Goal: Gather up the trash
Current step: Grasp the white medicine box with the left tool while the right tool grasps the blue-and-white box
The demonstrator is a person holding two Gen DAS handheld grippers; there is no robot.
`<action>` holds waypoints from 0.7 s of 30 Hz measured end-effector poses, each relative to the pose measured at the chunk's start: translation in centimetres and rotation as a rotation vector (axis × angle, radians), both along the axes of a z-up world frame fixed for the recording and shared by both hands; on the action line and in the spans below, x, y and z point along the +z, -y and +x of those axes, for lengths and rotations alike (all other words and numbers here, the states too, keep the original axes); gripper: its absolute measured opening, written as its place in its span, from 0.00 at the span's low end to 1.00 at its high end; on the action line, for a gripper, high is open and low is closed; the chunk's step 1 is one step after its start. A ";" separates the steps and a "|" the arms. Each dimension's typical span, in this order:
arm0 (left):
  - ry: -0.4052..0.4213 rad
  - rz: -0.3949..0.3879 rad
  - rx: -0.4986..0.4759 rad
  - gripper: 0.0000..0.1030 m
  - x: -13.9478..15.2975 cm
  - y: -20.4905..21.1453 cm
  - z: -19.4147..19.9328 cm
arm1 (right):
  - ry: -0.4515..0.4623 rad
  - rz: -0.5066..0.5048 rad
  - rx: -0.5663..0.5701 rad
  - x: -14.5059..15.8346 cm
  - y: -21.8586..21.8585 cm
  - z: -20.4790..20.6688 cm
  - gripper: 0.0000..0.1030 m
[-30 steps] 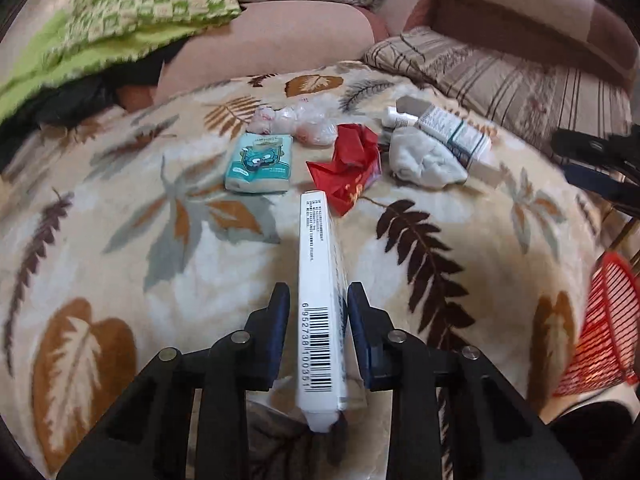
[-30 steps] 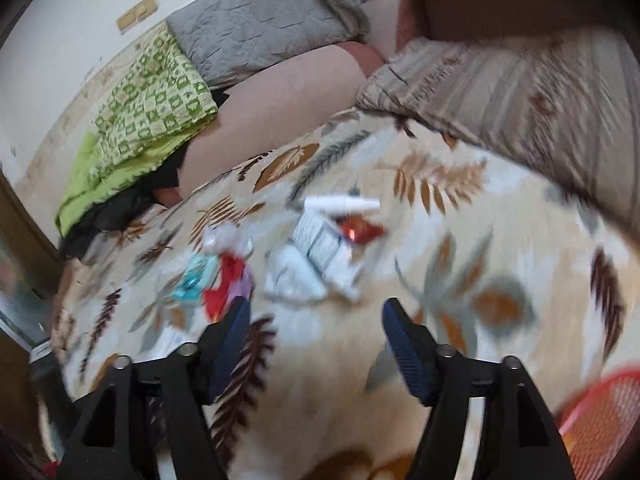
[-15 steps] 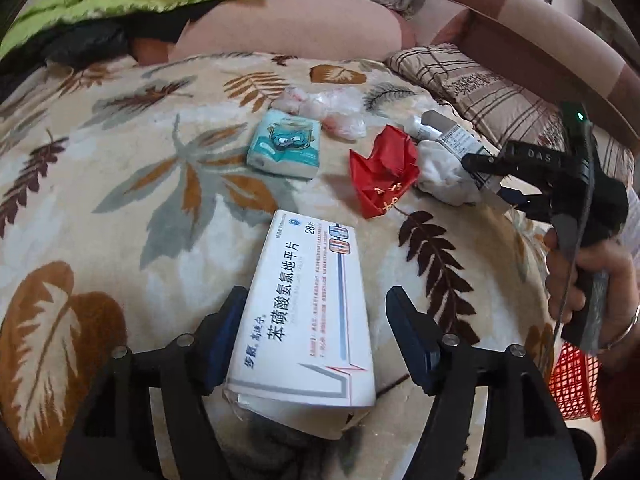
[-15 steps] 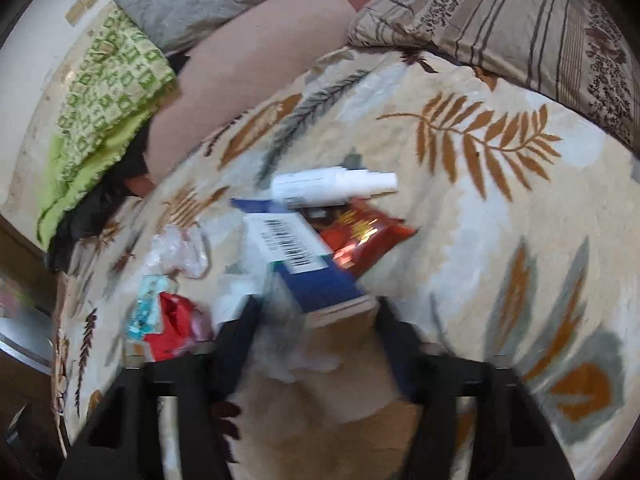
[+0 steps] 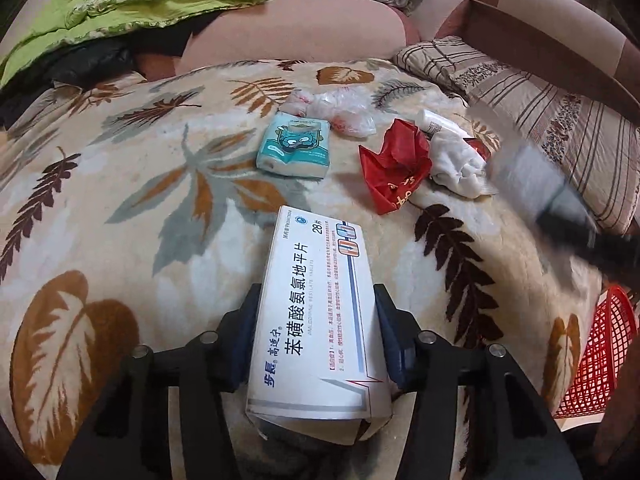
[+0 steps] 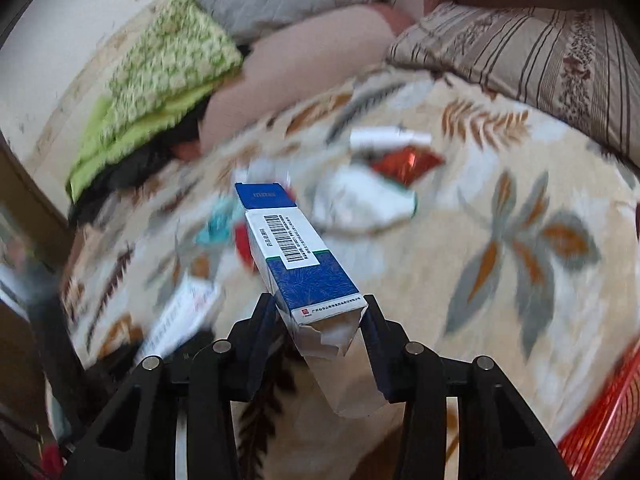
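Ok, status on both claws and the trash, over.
Left claw shut on white flat medicine carton. Right claw shut on blue-and-white barcoded box. Red mesh basket at right, path unobstructed.

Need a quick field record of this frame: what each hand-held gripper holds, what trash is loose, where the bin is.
left hand-held gripper: shut on white medicine box, lying flat between the fingers
right hand-held gripper: shut on blue and white carton, barcode side up, near end torn open
surface: leaf-print blanket
loose items: teal tissue pack, red wrapper, crumpled white tissue, clear plastic bag, white tube
bin: red mesh basket, off the blanket's right edge
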State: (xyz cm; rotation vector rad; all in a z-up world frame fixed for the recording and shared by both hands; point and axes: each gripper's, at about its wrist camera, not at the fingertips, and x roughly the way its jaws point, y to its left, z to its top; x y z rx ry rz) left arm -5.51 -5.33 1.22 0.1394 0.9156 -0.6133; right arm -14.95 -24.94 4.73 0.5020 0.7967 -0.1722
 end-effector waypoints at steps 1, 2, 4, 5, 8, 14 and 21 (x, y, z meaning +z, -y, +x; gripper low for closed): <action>-0.004 -0.003 0.001 0.50 0.1 -0.2 -0.1 | -0.025 -0.025 0.024 -0.3 -0.9 0.1 0.46; -0.007 -0.003 0.003 0.50 0.2 -0.4 -0.4 | -0.035 -0.048 0.036 -0.5 -1.3 0.1 0.46; -0.012 -0.005 0.016 0.50 0.6 -1.0 -0.9 | -0.039 -0.099 0.054 -0.5 -1.8 0.2 0.49; -0.020 -0.012 0.021 0.50 0.8 -1.5 -1.1 | -0.045 -0.093 0.065 -0.7 -1.7 0.3 0.49; -0.056 -0.011 0.035 0.50 0.4 -2.3 -1.4 | -0.089 -0.052 0.086 -1.8 -1.7 0.7 0.53; -0.032 0.013 0.032 0.52 0.1 -2.0 -1.6 | -0.062 -0.101 0.105 -1.2 -2.9 0.6 0.68; -0.001 0.042 0.026 0.56 -0.3 -1.3 -2.0 | -0.098 -0.107 0.115 -2.0 -3.3 1.6 0.42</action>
